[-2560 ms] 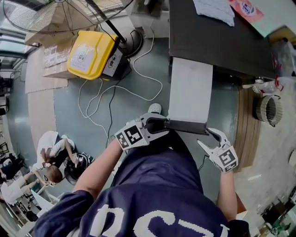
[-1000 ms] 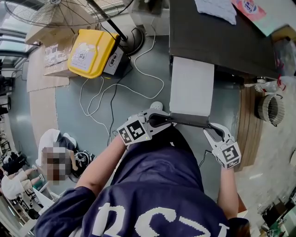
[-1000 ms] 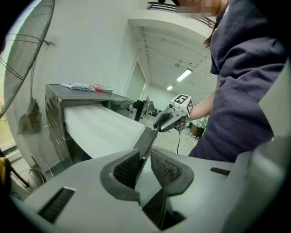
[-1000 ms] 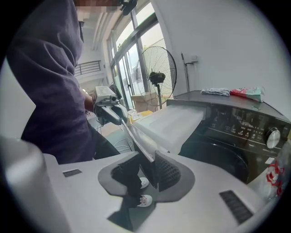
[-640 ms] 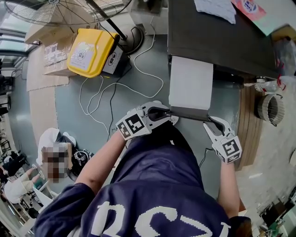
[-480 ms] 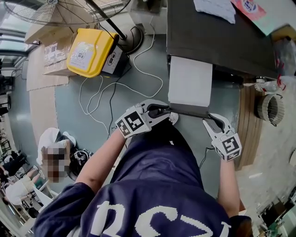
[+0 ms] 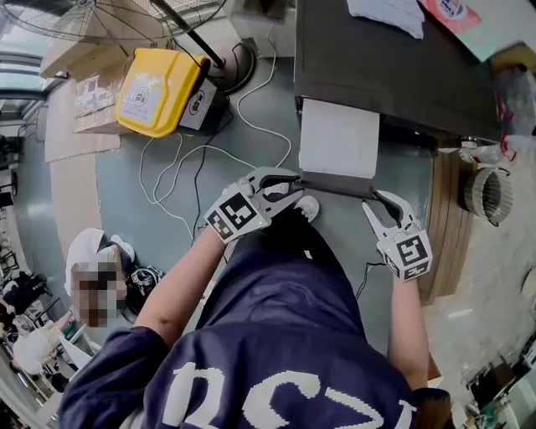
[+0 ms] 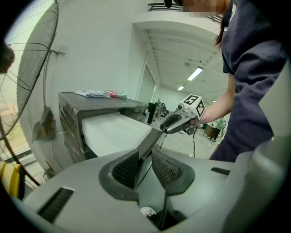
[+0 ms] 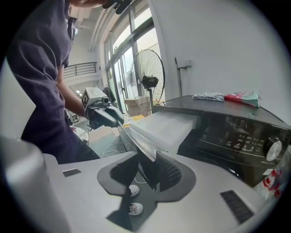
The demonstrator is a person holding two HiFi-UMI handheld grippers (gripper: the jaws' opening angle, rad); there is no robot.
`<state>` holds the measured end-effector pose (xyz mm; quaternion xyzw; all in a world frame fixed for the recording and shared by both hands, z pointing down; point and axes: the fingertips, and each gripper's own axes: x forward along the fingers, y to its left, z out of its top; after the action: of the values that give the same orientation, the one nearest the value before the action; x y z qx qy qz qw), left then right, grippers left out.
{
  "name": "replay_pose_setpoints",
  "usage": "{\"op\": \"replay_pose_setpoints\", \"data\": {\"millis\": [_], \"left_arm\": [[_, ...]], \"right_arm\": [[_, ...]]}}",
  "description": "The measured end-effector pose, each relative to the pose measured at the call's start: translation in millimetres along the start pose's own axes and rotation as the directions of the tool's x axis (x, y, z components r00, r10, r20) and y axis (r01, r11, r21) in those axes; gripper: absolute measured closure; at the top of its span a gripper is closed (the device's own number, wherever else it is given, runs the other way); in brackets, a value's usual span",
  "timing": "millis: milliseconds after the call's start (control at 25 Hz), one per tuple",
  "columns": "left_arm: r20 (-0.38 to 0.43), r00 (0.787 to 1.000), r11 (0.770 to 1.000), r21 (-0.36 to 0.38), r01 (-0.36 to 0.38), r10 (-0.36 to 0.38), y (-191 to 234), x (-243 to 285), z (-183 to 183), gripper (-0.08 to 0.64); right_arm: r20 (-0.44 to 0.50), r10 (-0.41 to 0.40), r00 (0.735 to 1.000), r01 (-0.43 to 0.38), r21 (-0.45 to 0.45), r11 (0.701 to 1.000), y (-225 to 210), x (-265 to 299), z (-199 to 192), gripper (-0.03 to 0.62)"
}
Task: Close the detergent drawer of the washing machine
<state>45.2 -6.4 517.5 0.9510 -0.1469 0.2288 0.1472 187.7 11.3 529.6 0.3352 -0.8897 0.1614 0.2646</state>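
The washing machine [image 7: 377,59] is dark, and its white detergent drawer [image 7: 337,138] sticks out toward me. A dark front panel [image 7: 335,184] ends the drawer. My left gripper [image 7: 289,186] is at the panel's left end, my right gripper [image 7: 377,201] at its right end. In the left gripper view the panel edge [image 8: 150,141] runs between the pads of the left gripper [image 8: 145,166], with a gap beside it. In the right gripper view the panel [image 9: 136,136] likewise passes between the right gripper [image 9: 148,175] pads. Both sets of jaws are opening around the panel.
A yellow box [image 7: 155,92], a fan base [image 7: 230,71] and white cable [image 7: 193,159] lie on the floor to the left. A cloth [image 7: 385,17] and a packet [image 7: 448,12] rest on the machine. A round basket [image 7: 486,193] stands at the right.
The drawer has slid further into the machine, less of its white top showing. Both grippers moved toward the machine with the panel; earlier the right gripper was off it.
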Motion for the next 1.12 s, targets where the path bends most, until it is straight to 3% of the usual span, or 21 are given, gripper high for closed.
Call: {"op": "replay_pose_setpoints", "data": {"millis": [640,1120], "left_arm": [[0.036,0.992,0.993,-0.021,-0.119,0.119,32.2,8.3,15.3,0.448],[0.046,0.97,0.971,-0.026,-0.237,0.238,74.2,16.2,31.3,0.445]], "right_arm": [[0.044,-0.062,0.997,0.062,0.016,0.998,-29.4,15.5,19.2,0.448],[0.063,-0.144,0.988,0.142,0.039,0.989,-63.0,37.4,41.9,0.436]]}}
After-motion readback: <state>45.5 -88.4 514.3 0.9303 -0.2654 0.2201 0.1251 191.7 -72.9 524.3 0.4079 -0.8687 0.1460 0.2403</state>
